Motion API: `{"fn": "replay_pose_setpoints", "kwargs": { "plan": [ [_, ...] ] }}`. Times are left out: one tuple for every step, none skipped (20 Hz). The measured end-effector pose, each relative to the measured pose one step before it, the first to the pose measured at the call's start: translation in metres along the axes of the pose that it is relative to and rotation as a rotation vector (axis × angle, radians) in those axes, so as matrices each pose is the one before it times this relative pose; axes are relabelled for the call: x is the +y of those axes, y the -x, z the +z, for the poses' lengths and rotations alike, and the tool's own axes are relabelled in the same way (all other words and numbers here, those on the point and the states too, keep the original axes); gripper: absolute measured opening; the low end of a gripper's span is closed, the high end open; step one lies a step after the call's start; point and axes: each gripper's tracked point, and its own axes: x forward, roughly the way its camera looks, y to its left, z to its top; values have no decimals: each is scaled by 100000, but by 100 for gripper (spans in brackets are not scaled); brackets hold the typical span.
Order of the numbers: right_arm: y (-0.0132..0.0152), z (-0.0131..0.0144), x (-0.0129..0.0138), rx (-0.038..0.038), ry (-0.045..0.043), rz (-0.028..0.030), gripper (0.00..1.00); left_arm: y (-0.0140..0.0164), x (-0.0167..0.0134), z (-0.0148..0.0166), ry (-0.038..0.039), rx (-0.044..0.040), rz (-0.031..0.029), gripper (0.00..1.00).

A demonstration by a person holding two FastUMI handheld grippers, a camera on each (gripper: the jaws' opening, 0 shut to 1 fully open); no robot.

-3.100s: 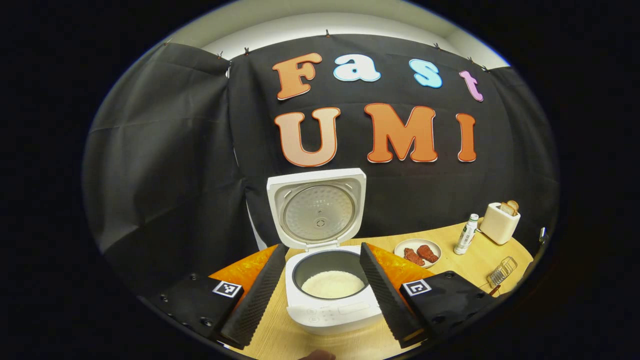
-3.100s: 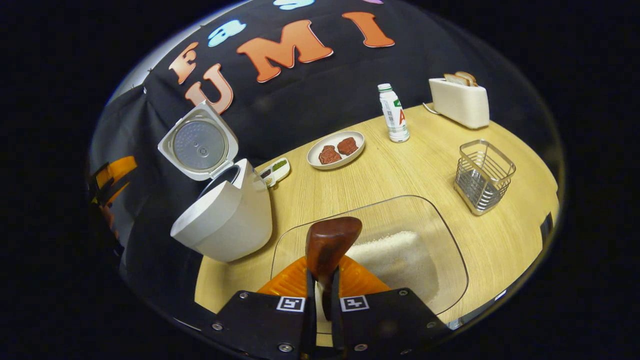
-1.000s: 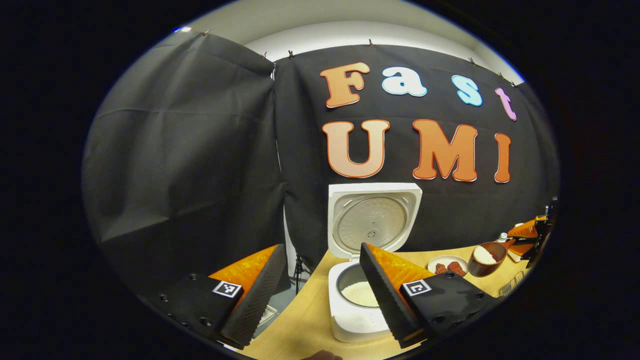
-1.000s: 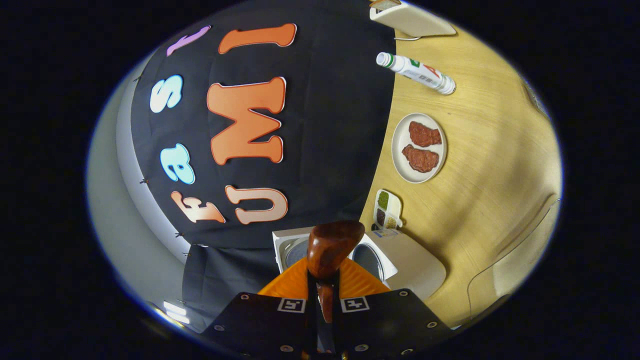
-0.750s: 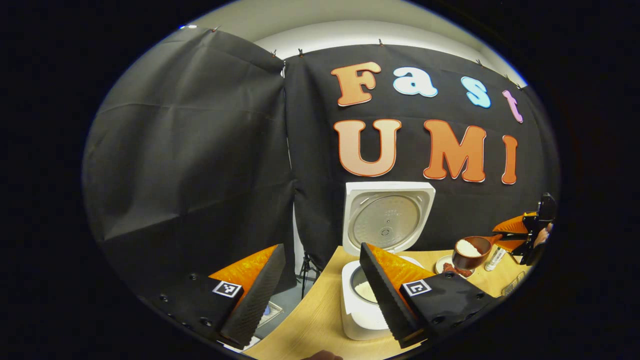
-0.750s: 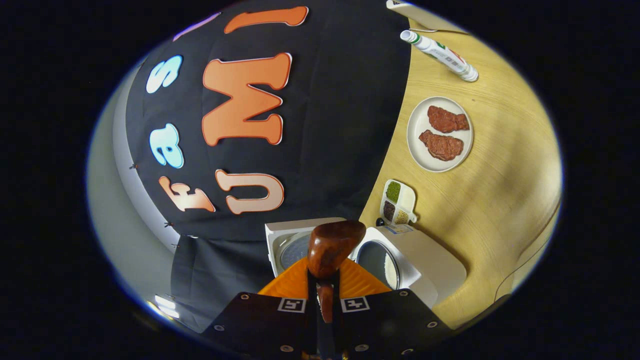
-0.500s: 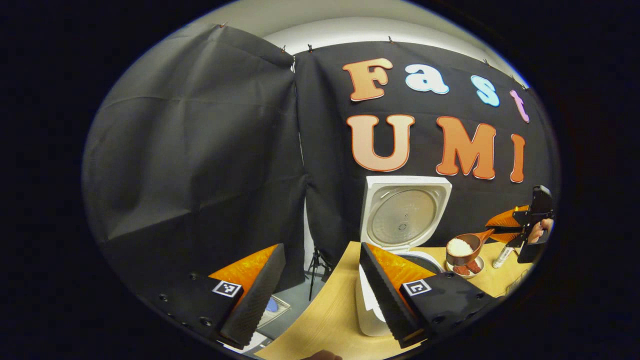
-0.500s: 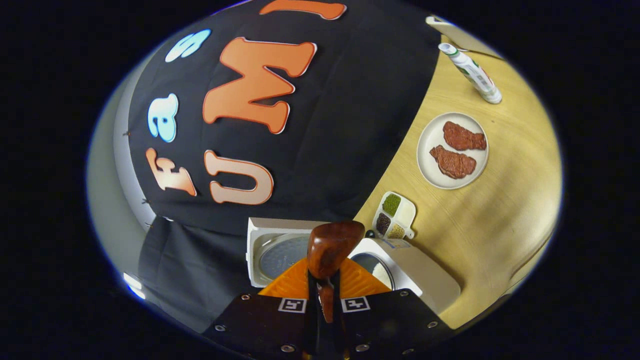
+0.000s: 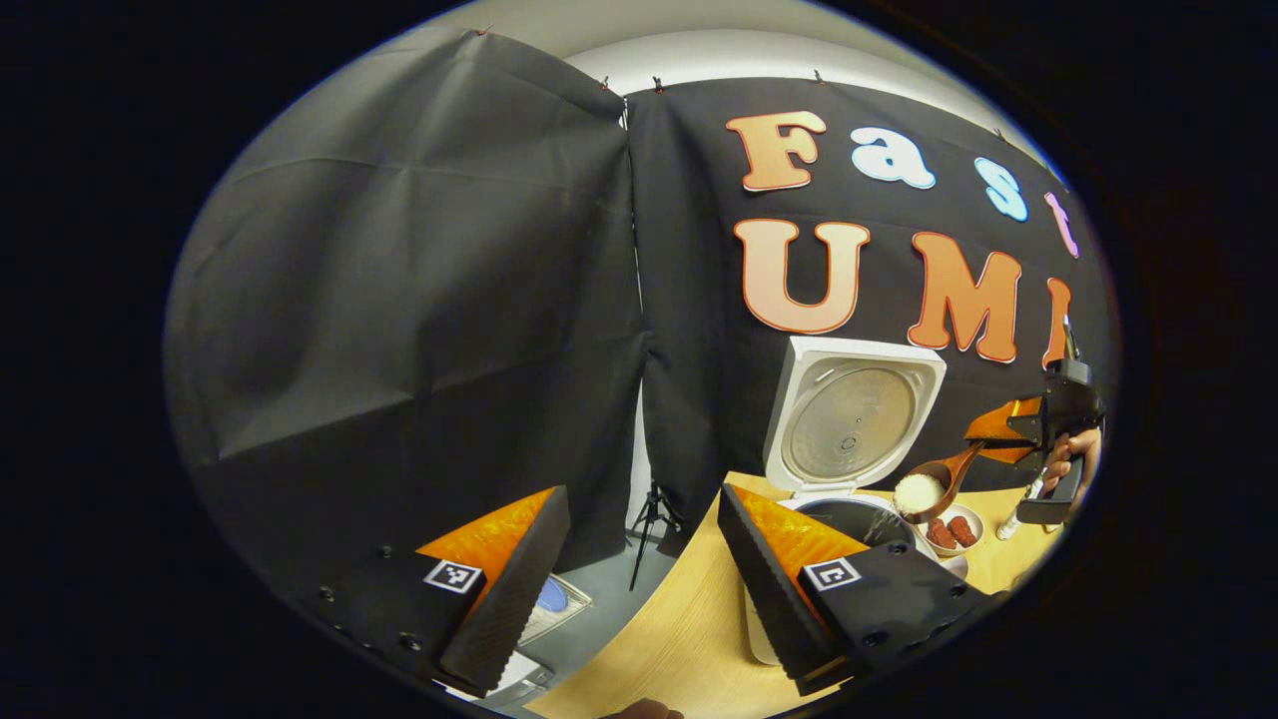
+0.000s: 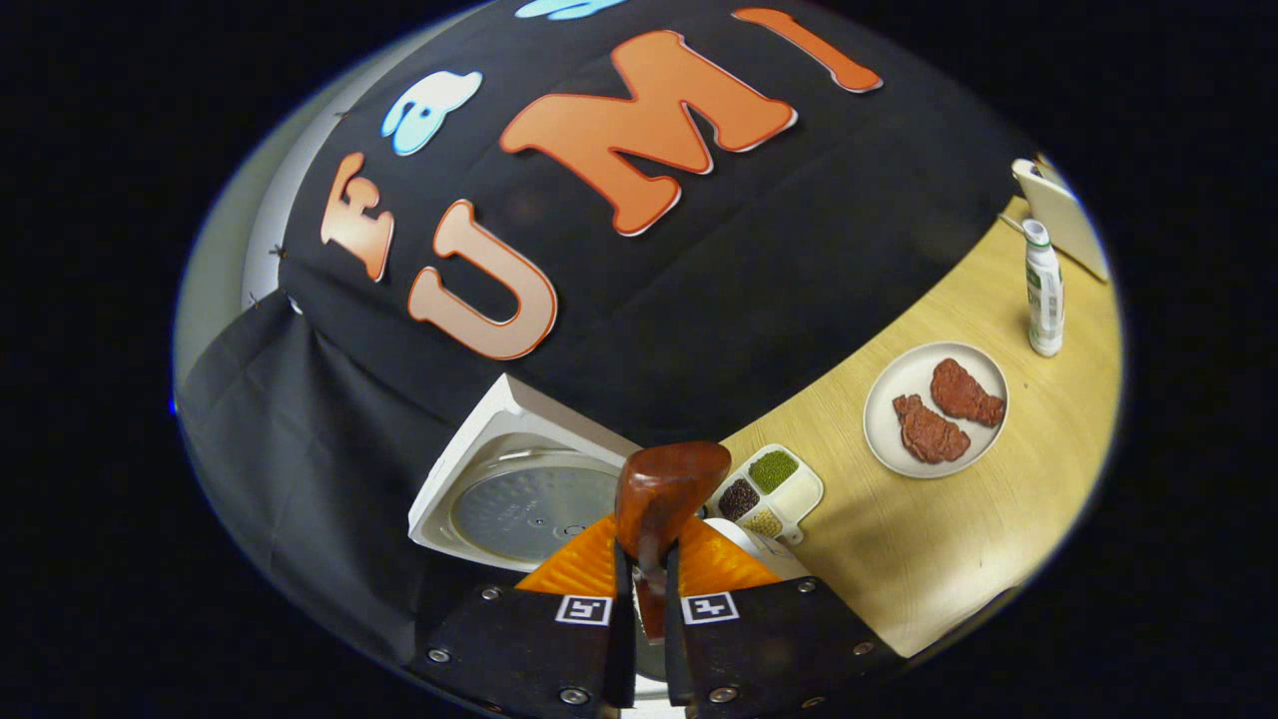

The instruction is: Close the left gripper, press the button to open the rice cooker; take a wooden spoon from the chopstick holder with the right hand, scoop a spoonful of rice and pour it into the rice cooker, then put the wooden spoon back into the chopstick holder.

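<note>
the right gripper (image 10: 644, 584) clamps the rice-filled brown wooden spoon (image 9: 924, 489) over the open white rice cooker (image 9: 849, 429); the left gripper (image 9: 639, 569) gapes wide.

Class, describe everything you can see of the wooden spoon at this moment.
The wooden spoon is dark reddish-brown wood with a round bowl heaped with white rice. The right gripper pinches its handle between both fingers, bowl pointing away. It hangs in the air just above the open rice cooker, in front of the raised lid, touching nothing else.
</note>
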Motion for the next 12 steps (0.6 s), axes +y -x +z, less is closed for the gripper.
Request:
{"fn": "replay_pose_setpoints", "kwargs": {
  "plan": [
    [-358, -61, 555, -540, 4671, -191, 11, 48, 182, -180, 342, 332, 172, 100],
    [-110, -52, 381, -683, 4439, -224, 11, -63, 75, -116, 397, 338, -119, 100],
    [-154, 19, 393, -659, 4618, 46, 11, -163, -4, -142, 315, 353, -42, 100],
    [47, 110, 351, -909, 4291, -145, 11, 73, 50, -57, 314, 272, -3, 100],
    [-175, 61, 354, -575, 4092, 130, 11, -51, 53, -82, 280, -45, -44, 100],
    [189, -81, 340, -578, 4087, 109, 11, -42, 92, 140, 171, -55, 190, 99],
    [-88, -22, 337, -619, 3808, 204, 11, 49, -41, 5, 38, 17, -139, 99],
    [63, -147, 324, -381, 3567, 140, 11, -53, 37, -116, -29, 69, 25, 100],
    [6, 62, 401, -467, 3252, 362, 11, -26, 4, -74, -162, 57, -74, 100],
    [216, 59, 500, -723, 3132, 393, 11, 96, 121, 76, -165, -185, 89, 99],
    [38, 206, 356, -941, 3026, 575, 11, -44, -97, 156, -79, -315, -243, 100],
    [-60, -50, 488, -1167, 2935, 737, 11, 96, 4, 51, -125, -138, -105, 100]
  ]
}}
